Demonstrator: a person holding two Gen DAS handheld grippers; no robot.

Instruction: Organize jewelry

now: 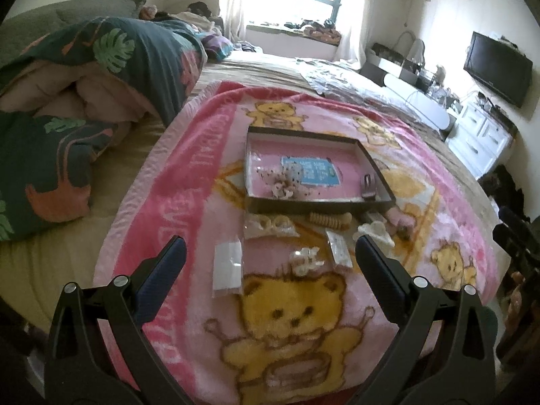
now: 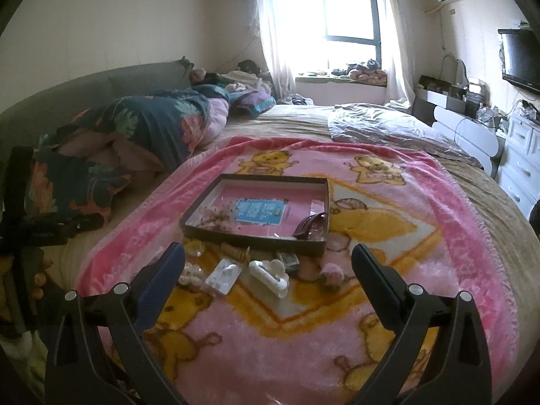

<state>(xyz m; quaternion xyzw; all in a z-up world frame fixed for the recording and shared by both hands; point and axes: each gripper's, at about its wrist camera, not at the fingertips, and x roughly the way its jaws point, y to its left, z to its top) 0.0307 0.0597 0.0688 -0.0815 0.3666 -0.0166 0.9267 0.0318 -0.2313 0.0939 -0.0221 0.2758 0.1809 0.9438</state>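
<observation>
A shallow dark-rimmed box (image 1: 320, 204) (image 2: 249, 234) with a pink floor lies on the pink bear blanket (image 1: 290, 310) (image 2: 270, 317). Inside it are a blue card (image 1: 308, 170) (image 2: 261, 211), a heap of small beads (image 1: 283, 187) (image 2: 219, 219) and a dark clip (image 1: 368, 185) (image 2: 308, 227). In front of the box lie a white claw clip (image 2: 270, 275) (image 1: 374, 231), a beige spiral hair tie (image 1: 325, 218) (image 2: 236, 253), clear packets (image 1: 227, 266) (image 2: 222, 275) and a pearl piece (image 1: 305, 260). My left gripper (image 1: 270, 253) and right gripper (image 2: 268, 256) both hover open above these, holding nothing.
Folded leaf-print quilts (image 1: 101, 64) (image 2: 152, 125) lie to the left on the bed. A grey cloth (image 2: 388, 125) lies at the far right of the bed. White drawers (image 2: 519, 158) and a wall TV (image 1: 496, 67) stand on the right. A person's hand (image 2: 37, 276) shows at left.
</observation>
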